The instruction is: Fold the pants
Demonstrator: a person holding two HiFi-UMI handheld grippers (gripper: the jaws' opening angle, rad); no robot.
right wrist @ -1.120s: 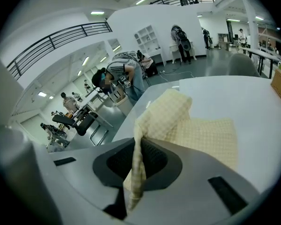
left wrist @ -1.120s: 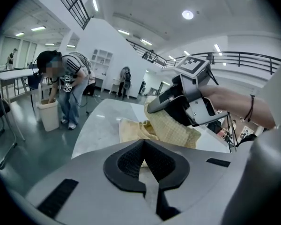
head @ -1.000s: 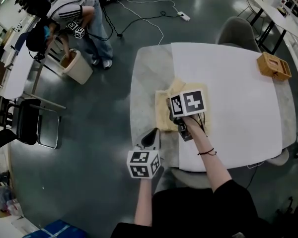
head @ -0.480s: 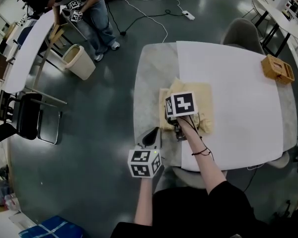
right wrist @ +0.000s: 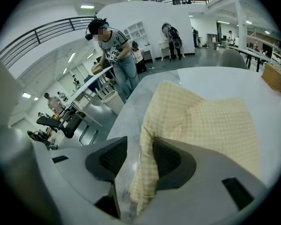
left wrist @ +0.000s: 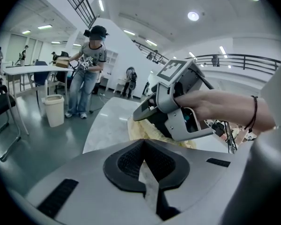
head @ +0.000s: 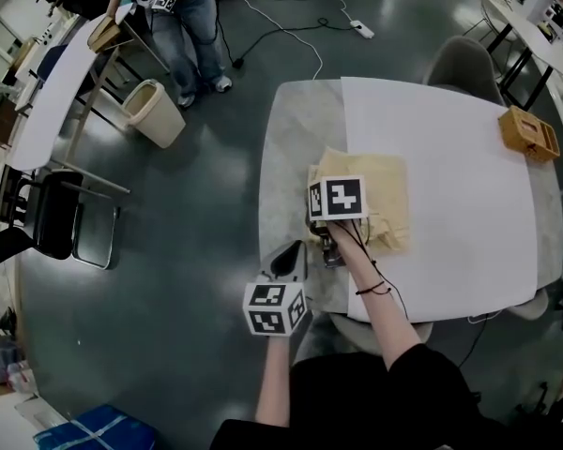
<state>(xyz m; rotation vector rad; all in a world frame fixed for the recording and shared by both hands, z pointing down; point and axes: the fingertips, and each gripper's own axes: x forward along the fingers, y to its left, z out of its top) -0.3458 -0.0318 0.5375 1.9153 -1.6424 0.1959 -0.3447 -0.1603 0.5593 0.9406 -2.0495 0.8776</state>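
Each gripper's cube bears black-and-white square markers. The left gripper (left wrist: 145,165) sits at the near-left corner of the table (head: 286,157). Its jaws are together and empty, and it points slightly down. The right gripper (right wrist: 140,161), on an outstretched forearm, tilts steeply down. Its jaws have just been opening, and the near-left edge of the pants (right wrist: 210,125) stands between them, against one pad only. The yellow checked pants lie in a rough square, partly on the white sheet (head: 450,157).

The head view looks steeply down from above the table's (head: 450,157) near edge. The left gripper view sits low off the table's near left corner, facing across it. The right gripper view hangs close over the table, tilted down. All three share the pants (head: 380,190).
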